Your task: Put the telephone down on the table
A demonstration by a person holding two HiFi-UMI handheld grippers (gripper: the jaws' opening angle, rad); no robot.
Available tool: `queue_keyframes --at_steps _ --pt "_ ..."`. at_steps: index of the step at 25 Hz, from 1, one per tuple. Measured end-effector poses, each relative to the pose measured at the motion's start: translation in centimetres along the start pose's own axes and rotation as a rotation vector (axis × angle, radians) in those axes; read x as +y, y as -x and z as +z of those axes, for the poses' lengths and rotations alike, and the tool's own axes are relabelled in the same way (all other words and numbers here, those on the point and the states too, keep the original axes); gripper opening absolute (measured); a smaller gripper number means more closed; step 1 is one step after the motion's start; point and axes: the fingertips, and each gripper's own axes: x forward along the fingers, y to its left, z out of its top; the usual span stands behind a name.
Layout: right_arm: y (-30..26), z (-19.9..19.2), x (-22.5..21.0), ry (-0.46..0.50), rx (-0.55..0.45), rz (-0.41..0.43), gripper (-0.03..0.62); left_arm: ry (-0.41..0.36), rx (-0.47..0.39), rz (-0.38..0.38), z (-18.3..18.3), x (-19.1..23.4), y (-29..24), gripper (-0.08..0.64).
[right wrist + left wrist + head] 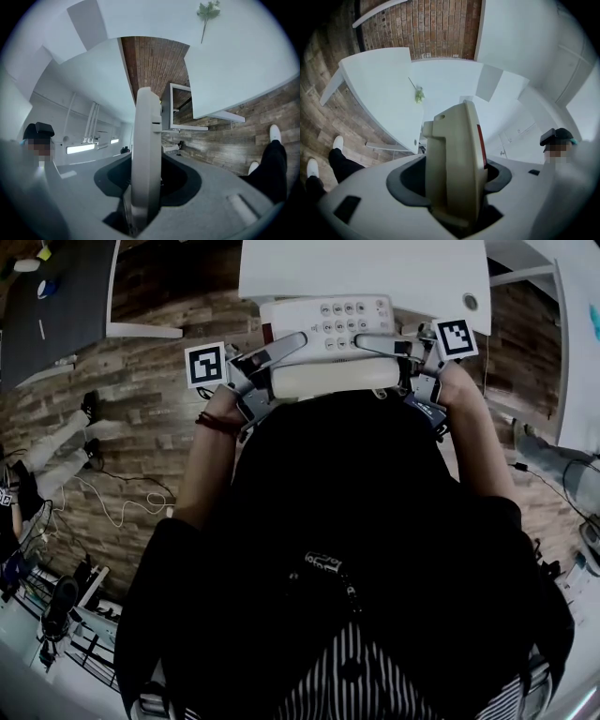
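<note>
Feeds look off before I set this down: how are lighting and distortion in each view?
Head view: dim overall, dark clothing fills the lower frame, only the telephone and table show bright. Left gripper view: strong fisheye bending, black corners, the telephone's edge looms large and soft. Right gripper view: same bending, the white table bright and flat.

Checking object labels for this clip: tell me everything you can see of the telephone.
The telephone is a cream-white plastic desk set, with rows of grey keys on top and its handset lying across the side nearest the person. It is held roughly level: the left gripper is clamped on its left edge, the right gripper on its right. A red strip runs along one edge. It is at the white table's near edge; contact cannot be told.
</note>
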Motion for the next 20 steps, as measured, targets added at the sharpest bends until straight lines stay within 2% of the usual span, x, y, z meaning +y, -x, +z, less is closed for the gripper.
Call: queue_keyframes --at_steps 3,10,17,20 --pt "0.3 0.5 -0.1 0.004 0.006 0.008 0.156 -0.011 -0.007 0.004 0.4 0.1 -0.5 0.287" --pt "4.1 8.6 0.0 -0.009 0.036 0.023 0.156 -0.005 -0.043 0.016 6.5 -0.8 -6.6 0.287" --pt "5.3 10.6 -0.6 -0.033 0.042 0.057 0.156 0.000 -0.061 0.058 7.9 -0.5 -8.4 0.287" --pt "8.4 12.4 -2.5 -0.046 0.032 0.071 0.156 0.020 -0.052 0.072 8.7 1.1 -12.0 0.287"
